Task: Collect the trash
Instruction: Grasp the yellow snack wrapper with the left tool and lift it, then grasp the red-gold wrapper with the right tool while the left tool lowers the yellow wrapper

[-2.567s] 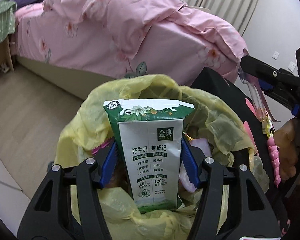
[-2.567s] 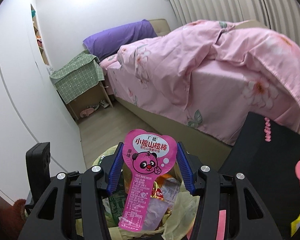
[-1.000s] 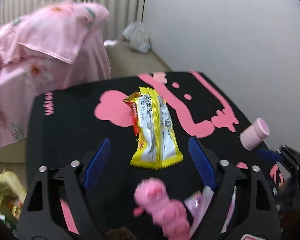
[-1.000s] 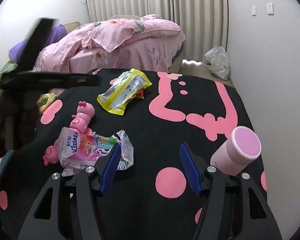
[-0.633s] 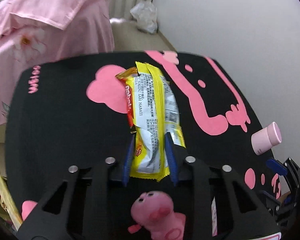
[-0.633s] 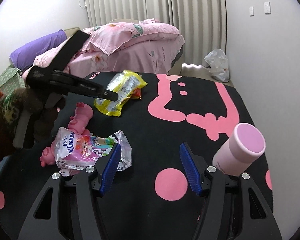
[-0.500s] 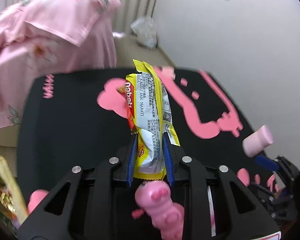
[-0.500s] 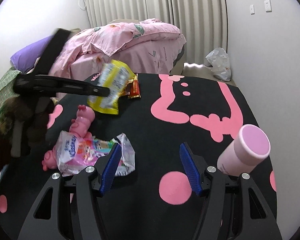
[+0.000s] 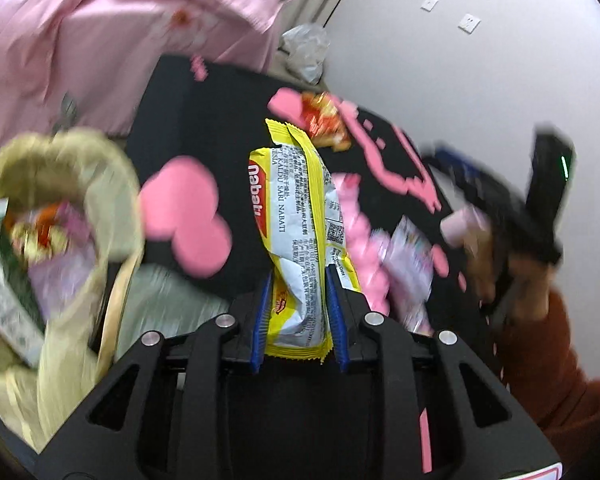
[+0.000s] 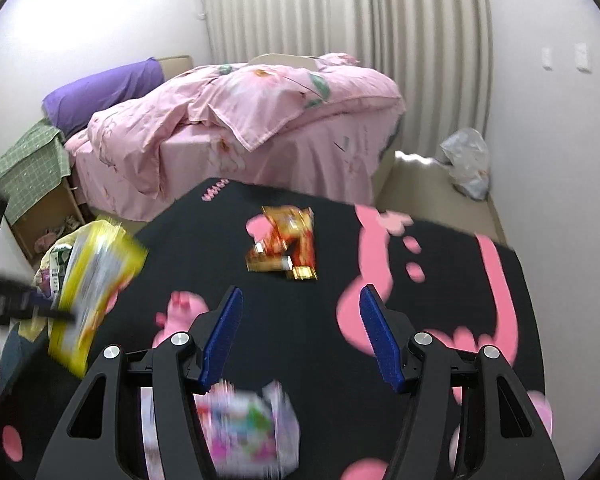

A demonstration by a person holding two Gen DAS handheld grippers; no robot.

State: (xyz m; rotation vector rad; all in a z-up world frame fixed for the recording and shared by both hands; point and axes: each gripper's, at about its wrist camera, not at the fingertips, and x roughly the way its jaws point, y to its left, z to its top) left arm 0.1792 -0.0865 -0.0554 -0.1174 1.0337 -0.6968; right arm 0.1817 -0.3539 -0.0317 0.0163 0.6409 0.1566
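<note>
My left gripper (image 9: 299, 312) is shut on a yellow Nabati snack wrapper (image 9: 298, 236) and holds it up above the black table, near the bin with the yellow bag (image 9: 60, 216) at the left. The wrapper (image 10: 94, 288) and the bin (image 10: 56, 256) also show at the left of the right wrist view. My right gripper (image 10: 300, 332) is open and empty above the black table (image 10: 332, 240). A red and gold wrapper (image 10: 286, 242) lies ahead of it. A pink tissue pack (image 10: 244, 428) lies just below its fingers.
A pink toy (image 10: 180, 312) lies on the table left of my right gripper. A pink cup (image 9: 462, 224) stands near the table's far side. A pink bed (image 10: 240, 136) is behind the table, and a plastic bag (image 10: 466, 162) lies on the floor by the wall.
My left gripper has lifted the yellow wrapper off the table and swung it left toward the bin. My right gripper has moved forward over the tissue pack, still open.
</note>
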